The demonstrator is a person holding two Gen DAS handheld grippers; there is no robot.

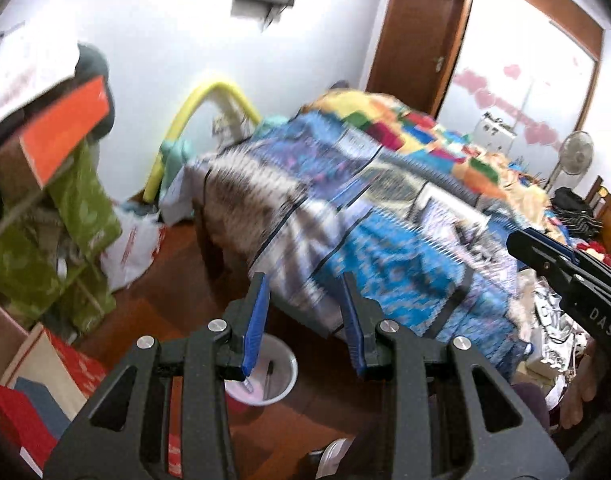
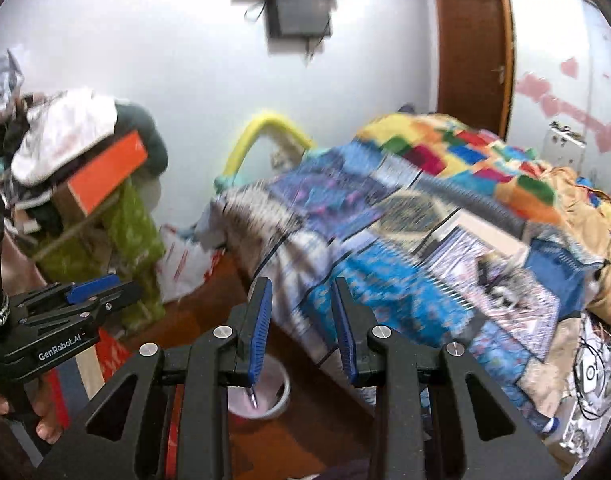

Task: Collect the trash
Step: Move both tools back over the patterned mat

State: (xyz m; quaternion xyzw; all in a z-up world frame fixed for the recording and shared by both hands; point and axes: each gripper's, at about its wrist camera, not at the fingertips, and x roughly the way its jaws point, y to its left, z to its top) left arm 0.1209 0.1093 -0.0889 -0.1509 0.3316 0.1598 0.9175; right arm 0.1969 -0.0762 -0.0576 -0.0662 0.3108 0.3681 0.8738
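A bed [image 1: 385, 200] heaped with patterned blue and patchwork blankets [image 2: 445, 216] is filling most of what lies ahead of both grippers, its near corner hanging just beyond their fingertips and blocking the way forward. Both views are smeared by motion, so fine detail is not showing.

To the left of the grippers, a pile of boxes and clothes is leaning against the wall, an orange box [image 1: 65, 128] sitting on top and green patterned fabric [image 1: 81, 208] draping below it. A white plastic bag [image 1: 133, 248] is slumping on the wooden floor [image 1: 153, 312] between that pile and the bed. A yellow padded rail [image 1: 209, 116] is arching up behind the bed's far-left end, and a brown door [image 1: 417, 36] is standing beyond the bed. A white fan [image 1: 575, 156] is standing far to the right.

The left gripper [image 1: 303, 284] is hovering with its blue-padded fingers parted wide and nothing between them. The right gripper [image 2: 301, 284] is likewise gaping wide and carrying nothing; it is also showing as a dark shape at the right edge of the left view.

Directly below and just ahead of both grippers, a small white bin [image 1: 290, 364] is sitting on the floor beside the bed's corner, a pen-like item [image 2: 252, 398] lying inside on its pinkish bottom.
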